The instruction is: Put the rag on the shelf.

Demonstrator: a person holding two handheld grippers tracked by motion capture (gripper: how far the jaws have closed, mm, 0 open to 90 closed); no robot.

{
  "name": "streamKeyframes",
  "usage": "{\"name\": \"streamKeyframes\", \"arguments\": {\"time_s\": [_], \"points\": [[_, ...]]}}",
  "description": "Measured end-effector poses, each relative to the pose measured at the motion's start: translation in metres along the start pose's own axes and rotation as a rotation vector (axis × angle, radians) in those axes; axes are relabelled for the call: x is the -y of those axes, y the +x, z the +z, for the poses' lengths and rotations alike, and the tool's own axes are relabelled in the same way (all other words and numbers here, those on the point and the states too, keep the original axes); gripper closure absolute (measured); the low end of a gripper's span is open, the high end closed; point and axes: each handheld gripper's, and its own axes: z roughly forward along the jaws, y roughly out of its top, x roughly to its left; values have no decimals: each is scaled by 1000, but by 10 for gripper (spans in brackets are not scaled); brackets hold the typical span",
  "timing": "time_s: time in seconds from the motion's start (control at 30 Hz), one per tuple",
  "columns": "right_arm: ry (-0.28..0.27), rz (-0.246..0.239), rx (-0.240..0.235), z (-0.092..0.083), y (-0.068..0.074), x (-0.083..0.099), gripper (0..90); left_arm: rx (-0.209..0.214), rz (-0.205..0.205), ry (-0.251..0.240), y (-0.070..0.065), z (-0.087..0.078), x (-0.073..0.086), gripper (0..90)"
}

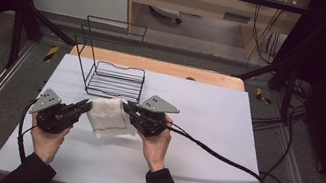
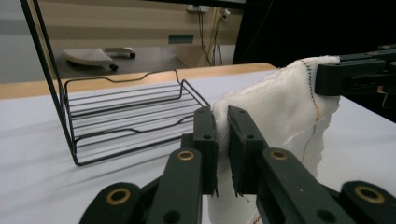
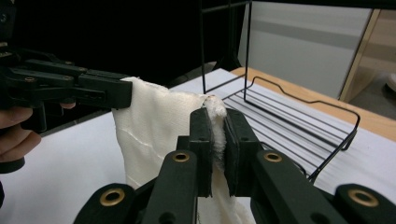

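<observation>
A folded white cloth (image 1: pixel 106 118) hangs between my two grippers just above the white table top (image 1: pixel 205 129). My left gripper (image 1: pixel 83 105) is shut on the cloth's left top corner; in the left gripper view its jaws pinch the cloth (image 2: pixel 280 107) at the gripper's (image 2: pixel 223 135) tips. My right gripper (image 1: pixel 126 108) is shut on the other top corner, and the right gripper view has the cloth (image 3: pixel 154 130) squeezed between that gripper's (image 3: pixel 215 135) pads. Each gripper view also shows the other gripper clamped on the far corner. The cloth's lower edge droops toward the table.
A black wire rack (image 1: pixel 113 70) with a tall wire back stands just behind the cloth, toward the table's far left. A black cable (image 1: pixel 220 157) trails right from my right gripper across the table. The wooden table edge (image 1: pixel 165 67) lies behind the rack.
</observation>
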Motion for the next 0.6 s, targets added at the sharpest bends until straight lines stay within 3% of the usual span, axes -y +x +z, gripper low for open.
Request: {"name": "streamKeyframes", "arguments": {"time_s": [0.6], "points": [[-125,-14,4,-19,0,-22,829,14,30,-110,-8,-7,-26,820]]}}
